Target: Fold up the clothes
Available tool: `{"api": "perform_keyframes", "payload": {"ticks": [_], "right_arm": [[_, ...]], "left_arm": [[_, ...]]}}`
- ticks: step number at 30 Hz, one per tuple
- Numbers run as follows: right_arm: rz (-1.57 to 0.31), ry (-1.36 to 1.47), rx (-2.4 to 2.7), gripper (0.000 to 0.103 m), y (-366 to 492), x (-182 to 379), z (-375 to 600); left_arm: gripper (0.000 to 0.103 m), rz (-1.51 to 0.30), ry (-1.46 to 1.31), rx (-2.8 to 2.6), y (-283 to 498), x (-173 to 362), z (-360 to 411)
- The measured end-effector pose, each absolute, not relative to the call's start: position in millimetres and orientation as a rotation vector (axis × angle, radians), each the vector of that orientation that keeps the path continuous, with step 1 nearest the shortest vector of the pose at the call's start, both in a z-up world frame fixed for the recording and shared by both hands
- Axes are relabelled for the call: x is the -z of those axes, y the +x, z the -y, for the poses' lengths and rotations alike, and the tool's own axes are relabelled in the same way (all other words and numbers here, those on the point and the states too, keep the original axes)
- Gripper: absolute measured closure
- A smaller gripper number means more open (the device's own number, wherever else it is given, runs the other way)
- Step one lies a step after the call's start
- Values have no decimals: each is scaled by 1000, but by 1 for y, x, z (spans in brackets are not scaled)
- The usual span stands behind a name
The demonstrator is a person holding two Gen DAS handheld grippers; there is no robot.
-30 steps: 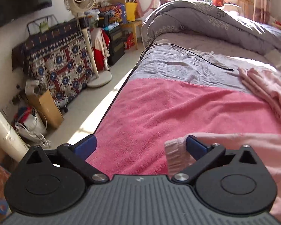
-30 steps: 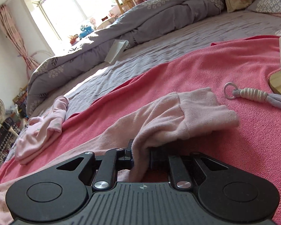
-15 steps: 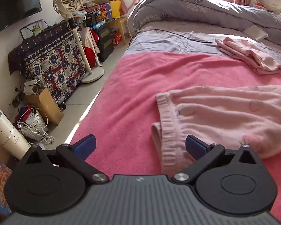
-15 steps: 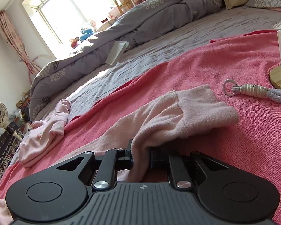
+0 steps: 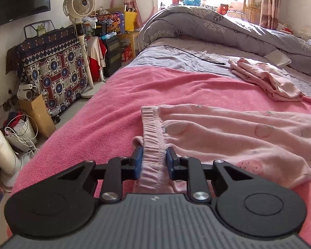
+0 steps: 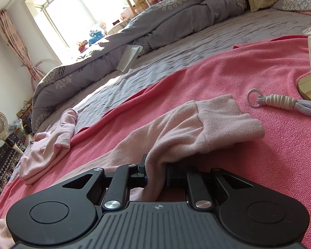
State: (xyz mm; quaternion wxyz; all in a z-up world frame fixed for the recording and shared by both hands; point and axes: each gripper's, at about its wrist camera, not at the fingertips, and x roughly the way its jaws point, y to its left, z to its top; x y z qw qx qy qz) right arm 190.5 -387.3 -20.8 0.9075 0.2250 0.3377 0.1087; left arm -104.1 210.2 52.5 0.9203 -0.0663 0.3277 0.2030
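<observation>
The pink trousers (image 5: 228,137) lie spread across the red blanket (image 5: 151,91) on the bed, waistband at one end and leg cuff (image 6: 221,120) at the other. The left gripper (image 5: 153,161) has its blue-padded jaws pinched on the gathered elastic waistband (image 5: 152,137), which runs straight out ahead from between them; the rest of the cloth fans off to the right of the jaws. The right gripper (image 6: 155,172) has its jaws clamped on a fold of the trouser leg, and the cuff lies ahead and to the right of them, flat on the blanket. A second pink garment (image 5: 265,78) sits bunched well ahead of the left jaws, to the right. A grey rope with a white ring (image 6: 280,101) lies beyond the cuff, right of the right jaws. A grey duvet (image 5: 217,27) is heaped at the far side.
</observation>
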Motion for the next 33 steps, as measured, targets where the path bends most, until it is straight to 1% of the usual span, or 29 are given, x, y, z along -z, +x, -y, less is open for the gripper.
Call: {"api": "perform_keyframes", "payload": {"ticks": [1,2,3,4,5,6,8,9,12,13,14,15,16,17,22,25,26,27,29,31,33], "right_arm": [[-697,464,-224,87,190,21,387],[-697,464,-224,87,190,21,387],[-696,465,-224,87,190,21,387],[-696,465,-224,87,190,21,387],[-696,465,-224,87,189,21,387],[-696,465,-224,87,189,21,387],[-697,464,-224,87,190,21,387],[-697,462,-224,87,190,21,387],[-697,461,-223,87,190,21,388],[-697,461,-223,87,190,21,388],[-697,462,-224,87,190,21,388],[-697,463,-224,87,190,21,388],[-697,464,-224,87,190,21,388],[-697,464,-224,87,190,21,388],[-697,470,-225,87,189,21,387],[-697,470,-225,87,189,21,387],[-697,470,-225,87,189,21,387],[-697,470,-225,87,189,21,387],[-697,470,-225,87,189,21,387],[-697,470,-224,87,189,21,386],[-697,470,-224,87,189,21,386]], "left_arm": [[74,-683,-129,-421,-105,-51,-209],[59,-693,-122,-425,-106,-49,-208],[48,-705,-111,-432,-106,-47,-206],[24,-711,-85,-449,-105,-45,-201],[15,-700,-45,-473,-106,-44,-195],[16,-687,-2,-486,-108,-43,-188],[32,-660,57,-451,-112,-45,-175],[35,-648,68,-406,-114,-46,-169],[38,-646,69,-289,-112,-47,-162],[37,-657,62,-283,-107,-45,-163],[28,-669,58,-310,-101,-42,-166],[24,-683,50,-355,-96,-39,-170],[15,-697,36,-398,-90,-37,-175],[12,-707,25,-425,-87,-35,-178],[13,-710,-4,-408,-90,-35,-180],[31,-711,-21,-399,-92,-34,-182],[40,-711,-21,-397,-92,-35,-182],[43,-709,-18,-395,-94,-36,-182],[57,-705,-27,-388,-96,-38,-183],[62,-704,-28,-388,-99,-41,-184],[64,-701,-35,-381,-101,-42,-184]]}}
